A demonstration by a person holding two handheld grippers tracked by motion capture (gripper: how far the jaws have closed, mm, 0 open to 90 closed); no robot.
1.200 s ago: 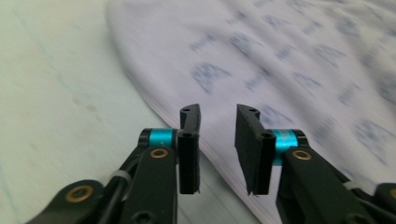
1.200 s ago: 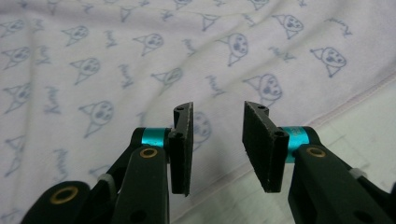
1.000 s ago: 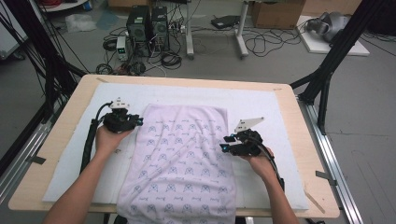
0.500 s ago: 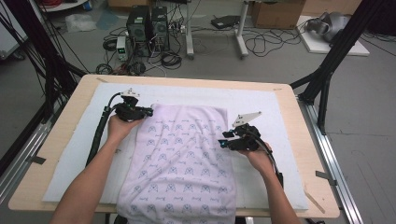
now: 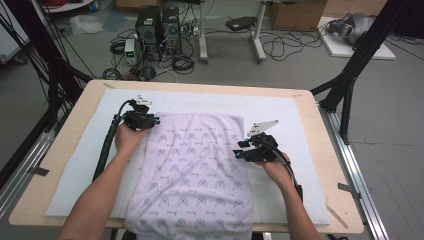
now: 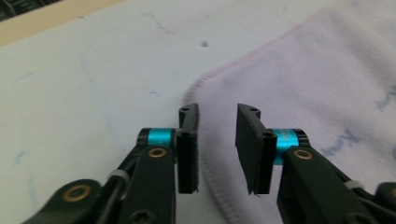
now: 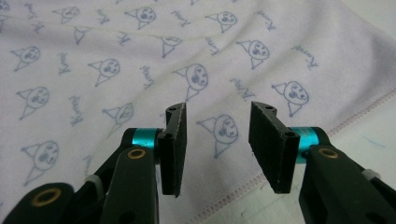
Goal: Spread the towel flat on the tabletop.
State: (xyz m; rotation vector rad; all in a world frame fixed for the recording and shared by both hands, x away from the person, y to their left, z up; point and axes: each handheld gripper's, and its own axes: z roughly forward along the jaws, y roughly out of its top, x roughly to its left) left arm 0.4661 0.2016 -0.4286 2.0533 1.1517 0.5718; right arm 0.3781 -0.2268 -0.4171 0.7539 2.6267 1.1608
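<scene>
Both grippers gape empty, the left gripper (image 6: 215,135) straddling the pale pink printed cotton towel (image 5: 192,175)'s corner hem, the right gripper (image 7: 219,140) poised over its side edge, seemingly for lifting.

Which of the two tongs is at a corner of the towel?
The left tongs: open, astride the towel's far left corner. The right tongs hover over its right edge.

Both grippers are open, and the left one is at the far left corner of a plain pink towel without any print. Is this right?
Not quite: the towel is not plain. The right gripper view shows small cartoon faces and words printed over it. The rest holds: the left gripper and the right gripper are open, the left at the far left corner.
</scene>
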